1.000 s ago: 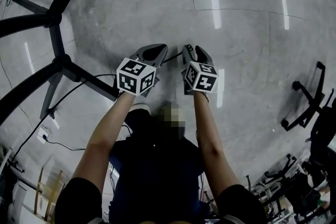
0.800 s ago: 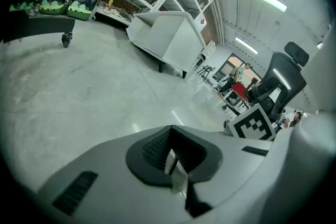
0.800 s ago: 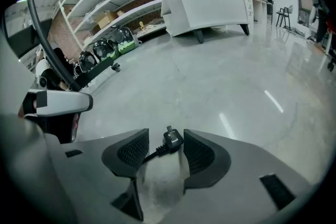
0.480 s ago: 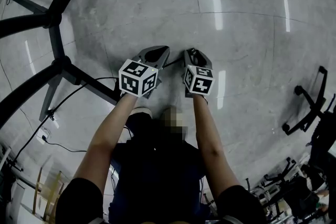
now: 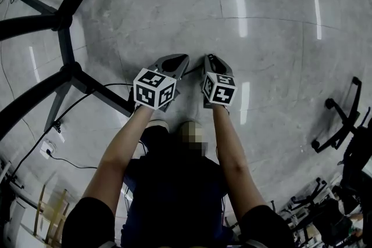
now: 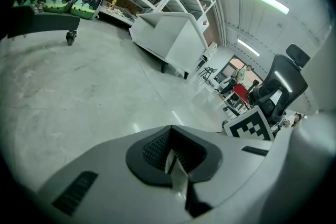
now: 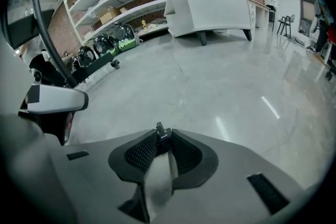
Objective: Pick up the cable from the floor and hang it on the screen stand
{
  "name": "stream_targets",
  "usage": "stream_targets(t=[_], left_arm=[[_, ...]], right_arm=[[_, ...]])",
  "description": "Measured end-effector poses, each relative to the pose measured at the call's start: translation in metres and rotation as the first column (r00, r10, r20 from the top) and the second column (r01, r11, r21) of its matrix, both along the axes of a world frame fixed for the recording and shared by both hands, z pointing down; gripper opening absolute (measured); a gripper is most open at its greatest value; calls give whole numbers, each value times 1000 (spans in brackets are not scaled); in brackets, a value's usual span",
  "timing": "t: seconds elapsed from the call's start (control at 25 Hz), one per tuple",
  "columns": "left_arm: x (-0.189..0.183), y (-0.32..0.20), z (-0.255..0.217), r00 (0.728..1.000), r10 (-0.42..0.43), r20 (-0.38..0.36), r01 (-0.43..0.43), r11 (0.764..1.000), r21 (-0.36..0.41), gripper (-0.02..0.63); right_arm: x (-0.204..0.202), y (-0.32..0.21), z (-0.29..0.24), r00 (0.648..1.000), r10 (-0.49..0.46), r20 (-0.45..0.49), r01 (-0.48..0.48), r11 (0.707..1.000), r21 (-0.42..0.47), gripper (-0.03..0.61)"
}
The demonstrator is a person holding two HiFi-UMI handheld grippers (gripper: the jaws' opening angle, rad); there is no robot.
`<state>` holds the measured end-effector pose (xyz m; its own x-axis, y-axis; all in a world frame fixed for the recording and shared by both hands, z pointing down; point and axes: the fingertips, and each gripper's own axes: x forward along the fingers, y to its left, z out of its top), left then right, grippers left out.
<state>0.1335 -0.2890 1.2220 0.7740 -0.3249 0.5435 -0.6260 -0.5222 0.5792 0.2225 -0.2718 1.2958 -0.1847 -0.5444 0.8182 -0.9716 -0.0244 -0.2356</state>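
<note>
Sideways, cable (image 5: 193,69) from left tool (image 5: 186,57) to right tool (image 5: 207,57)

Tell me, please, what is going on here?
A person holds two grippers close together above the floor. The right gripper has just been closing on the plug of the thin black cable. The left gripper is shut, apparently on that cable too. It is not yet hung on the screen stand.

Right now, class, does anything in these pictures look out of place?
Yes: a black cable trails loose over the floor past the legs of the screen stand, not hung up. Its plug sits in the right gripper, whose jaws have just been closing on it.
</note>
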Motion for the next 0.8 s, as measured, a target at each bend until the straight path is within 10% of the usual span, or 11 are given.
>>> stream_targets(t=[0.8], left_arm=[[-16,-6,-130,1000,-29,7,29,1000,11,3]], right_arm=[[-16,-20,-141,999,-41,34,39,998,53,98]])
